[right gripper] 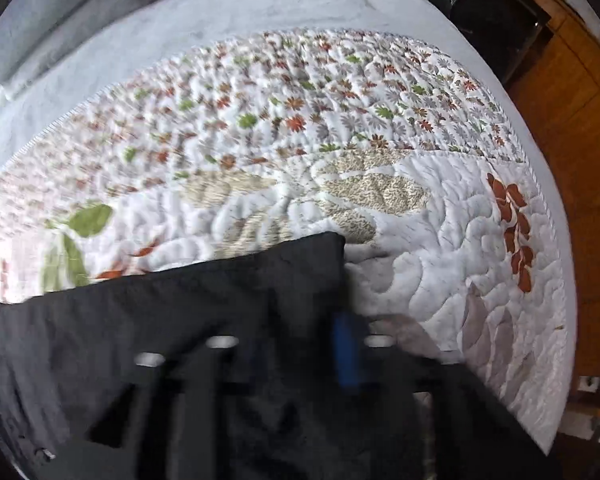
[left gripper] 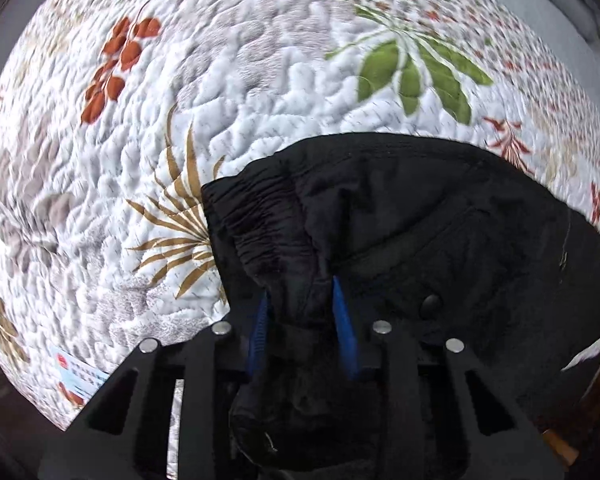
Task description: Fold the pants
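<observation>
Black pants (left gripper: 440, 240) lie on a white quilt with leaf prints (left gripper: 220, 92). In the left wrist view the elastic waistband (left gripper: 252, 224) is bunched up between the blue pads (left gripper: 342, 312) of my left gripper (left gripper: 300, 304), which is shut on that fold of fabric. In the blurred right wrist view the pants (right gripper: 180, 312) cover the lower left, with a corner (right gripper: 332, 248) ending on the quilt (right gripper: 440, 240). My right gripper (right gripper: 300, 344) is down in the black cloth near that corner. One blue pad (right gripper: 346, 348) shows, the other is hidden by fabric, and the jaws stand close together on the cloth.
The quilt lies on a pale grey sheet (right gripper: 220, 4) over a bed. A wooden floor and furniture (right gripper: 572, 92) run along the right side of the bed. A small printed label (left gripper: 78, 372) is on the quilt's edge at lower left.
</observation>
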`<state>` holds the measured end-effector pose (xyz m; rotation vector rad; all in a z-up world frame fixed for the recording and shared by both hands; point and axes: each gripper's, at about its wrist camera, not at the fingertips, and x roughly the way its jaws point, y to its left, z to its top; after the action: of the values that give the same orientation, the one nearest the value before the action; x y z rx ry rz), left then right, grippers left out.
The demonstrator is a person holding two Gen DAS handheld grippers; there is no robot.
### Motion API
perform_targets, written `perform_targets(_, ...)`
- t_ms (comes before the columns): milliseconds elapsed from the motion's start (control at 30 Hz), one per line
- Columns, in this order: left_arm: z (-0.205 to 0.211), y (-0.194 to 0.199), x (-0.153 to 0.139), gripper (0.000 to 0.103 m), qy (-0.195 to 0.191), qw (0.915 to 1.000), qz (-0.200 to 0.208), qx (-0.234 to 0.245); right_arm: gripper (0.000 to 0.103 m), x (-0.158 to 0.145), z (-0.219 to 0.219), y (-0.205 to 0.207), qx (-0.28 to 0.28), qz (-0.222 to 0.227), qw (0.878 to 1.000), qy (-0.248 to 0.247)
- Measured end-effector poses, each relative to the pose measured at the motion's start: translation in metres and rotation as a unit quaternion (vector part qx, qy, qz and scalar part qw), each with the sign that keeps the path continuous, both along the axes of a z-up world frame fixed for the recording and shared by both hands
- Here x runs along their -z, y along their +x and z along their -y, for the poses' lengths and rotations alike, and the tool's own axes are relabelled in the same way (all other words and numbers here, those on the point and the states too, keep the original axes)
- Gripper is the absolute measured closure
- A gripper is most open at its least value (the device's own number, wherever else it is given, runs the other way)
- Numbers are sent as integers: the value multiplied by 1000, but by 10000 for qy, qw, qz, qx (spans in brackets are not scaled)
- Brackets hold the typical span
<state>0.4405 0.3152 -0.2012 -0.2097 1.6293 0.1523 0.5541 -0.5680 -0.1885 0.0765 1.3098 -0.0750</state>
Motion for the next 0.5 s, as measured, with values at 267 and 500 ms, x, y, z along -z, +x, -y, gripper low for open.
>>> perform_targets(267, 18, -13, -13, 83, 141, 9994, 300, 48, 93, -47, -20, -28, -382, 652, 9970, -173)
perform_targets(500, 27, -50, -51, 85, -60, 9960, 857, 228, 93, -105, -27, -77, -619, 1379, 9885, -2)
